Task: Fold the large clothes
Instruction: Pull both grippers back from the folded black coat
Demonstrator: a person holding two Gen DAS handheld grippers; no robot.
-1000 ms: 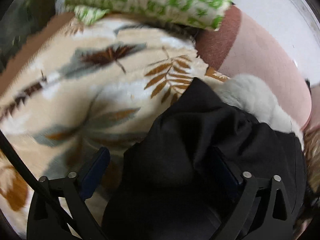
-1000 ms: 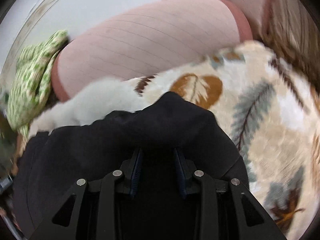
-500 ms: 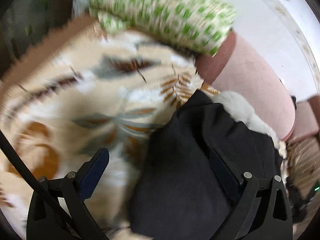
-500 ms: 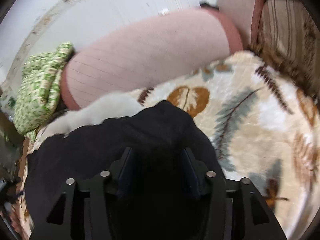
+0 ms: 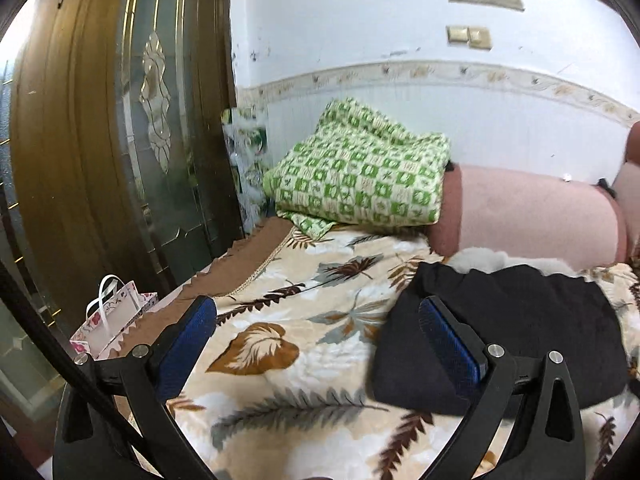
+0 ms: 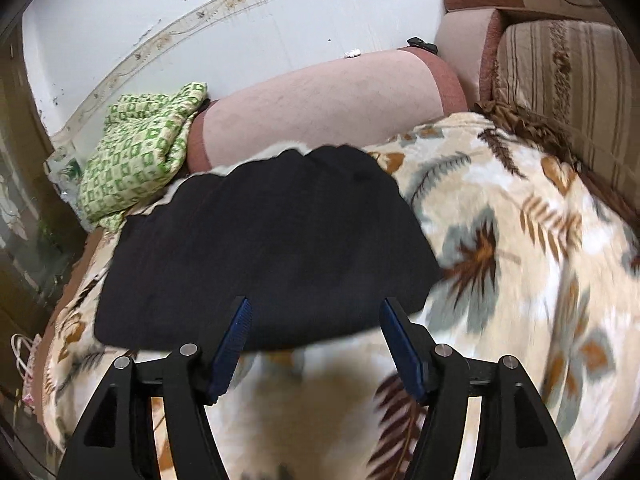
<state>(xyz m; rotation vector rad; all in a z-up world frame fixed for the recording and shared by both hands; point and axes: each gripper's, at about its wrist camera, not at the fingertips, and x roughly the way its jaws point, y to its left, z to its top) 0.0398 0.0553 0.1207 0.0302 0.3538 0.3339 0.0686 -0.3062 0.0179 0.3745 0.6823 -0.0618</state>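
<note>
Leaf blanket (image 6: 520, 240): folded black garment (image 6: 272, 248) flat (long axis left-right).

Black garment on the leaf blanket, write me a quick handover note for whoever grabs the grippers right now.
Left gripper: open, empty, hanging over the leaf blanket just left of the garment.
Right gripper: open, empty, at the garment's near edge.
Black garment: lies folded into a compact flat bundle on the blanket, in front of the pink bolster, with a bit of white fluffy lining showing at its far edge. The green checked cloth sits beyond it, at the bolster's end.
Done: garment folded and let go.
Left: probably only tidying the edges or taking the next piece; I cannot tell whether another fold is wanted.
</note>
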